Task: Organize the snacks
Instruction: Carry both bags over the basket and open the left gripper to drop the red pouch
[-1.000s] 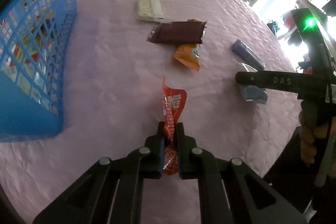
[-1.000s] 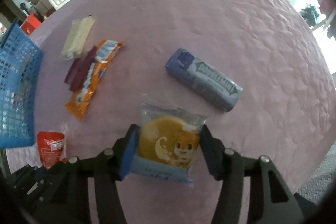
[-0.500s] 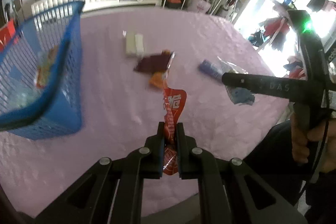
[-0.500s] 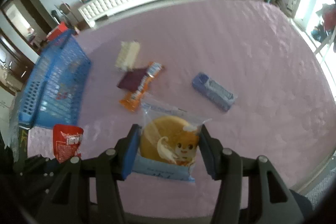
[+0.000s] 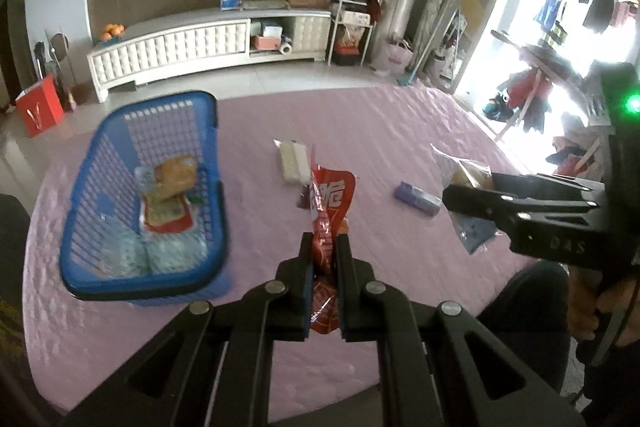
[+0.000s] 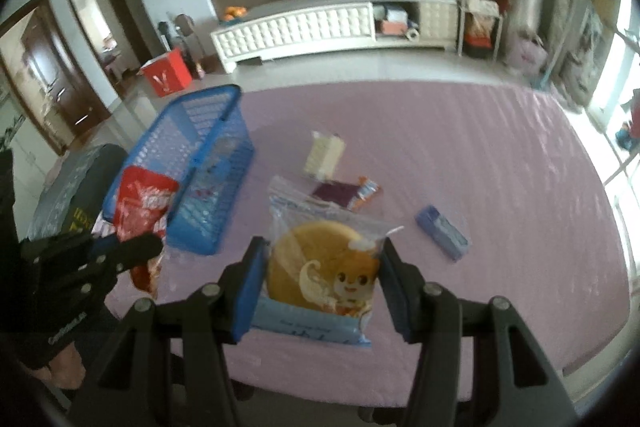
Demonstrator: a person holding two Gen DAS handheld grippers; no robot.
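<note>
Tongs first: we see the left tongs clamped on a red snack packet, pads pinching its lower half, packet standing upright between them and held up off the worktop. The right tongs grip a bagged round cake in a clear wrapper with a cartoon animal and a blue bottom strip; jaws stand fairly wide, blue pads pressing both sides of the bag, also lifted clear of the pink cloth.

In the left wrist view the right tongs show at the right edge with the cake bag hanging from the tips, a green light above, a hand on the grip. In the right wrist view the left tongs show at the lower left with the red packet.

On the worktop we see a blue mesh basket at the left, with several packets already in it: an orange one on top, a red-and-white one under it, pale bluish ones at the near end. Loose on the cloth, well apart from the basket: a pale cream wafer pack, nearer the camera a dark purple bar lying over an orange packet, and off to the right a blue gum pack on its own.

Behind the worktop we see a white tufted cabinet along the wall and a red box on the floor.
</note>
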